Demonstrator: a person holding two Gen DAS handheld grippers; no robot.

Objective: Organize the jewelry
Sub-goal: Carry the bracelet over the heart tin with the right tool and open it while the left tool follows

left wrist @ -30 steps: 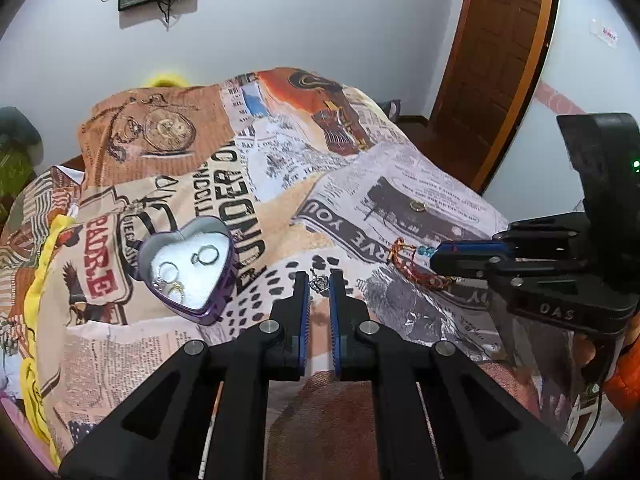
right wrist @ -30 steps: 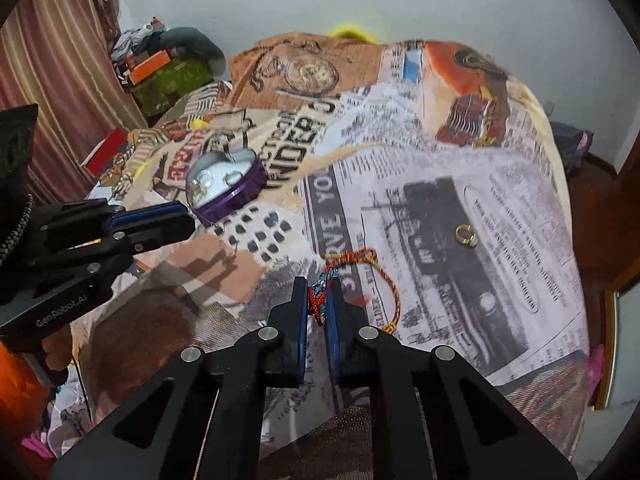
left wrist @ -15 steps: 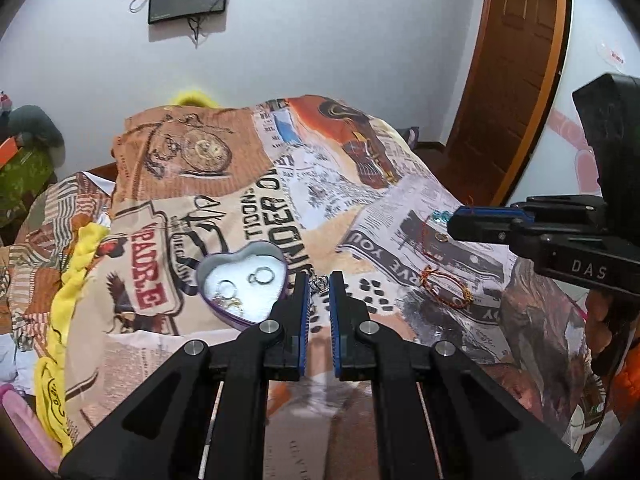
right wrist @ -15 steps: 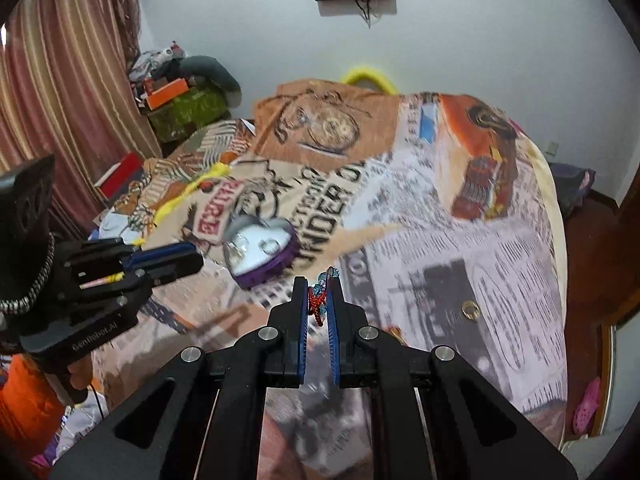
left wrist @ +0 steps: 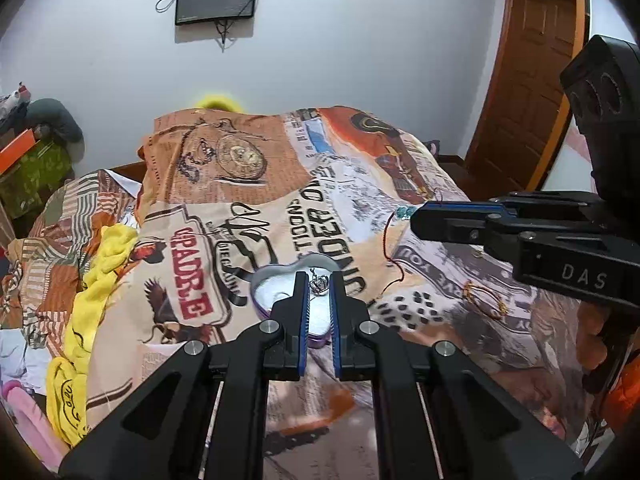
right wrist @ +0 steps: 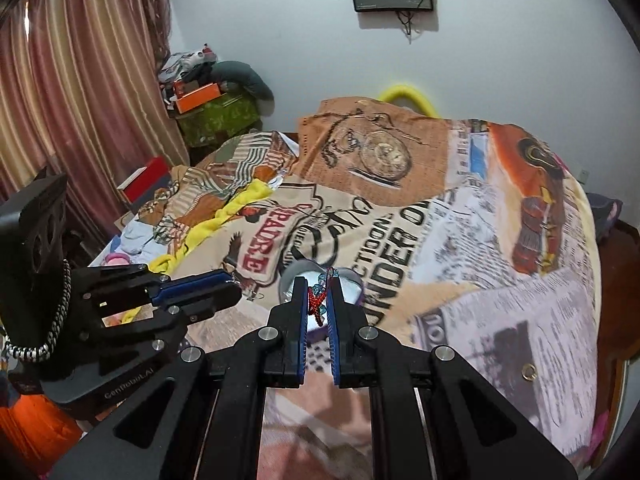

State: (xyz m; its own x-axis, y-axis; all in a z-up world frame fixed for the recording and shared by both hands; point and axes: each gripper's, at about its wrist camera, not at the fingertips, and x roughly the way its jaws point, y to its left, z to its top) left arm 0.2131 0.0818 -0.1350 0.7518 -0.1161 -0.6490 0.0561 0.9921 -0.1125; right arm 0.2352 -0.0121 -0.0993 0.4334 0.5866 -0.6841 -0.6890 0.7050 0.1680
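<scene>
Both tools are raised over the bed, each pointing toward the heart-shaped tin that sits on the printed bedspread. The left tool hangs directly above the tin, its jaws drawn narrow and pinching a small silver crown-shaped ring at the tips. The right tool comes in from the tin's right side at about the same height, jaws narrow around a red braided cord bracelet with pale blue beads, whose thin red cord trails down beside the tin in the left wrist view. The tin has a purple wall and a pale interior; what lies inside is hidden by the tools. Right of the tin, on the bedspread, lie a thin orange-red bracelet and, farther out, a small gold ring.
</scene>
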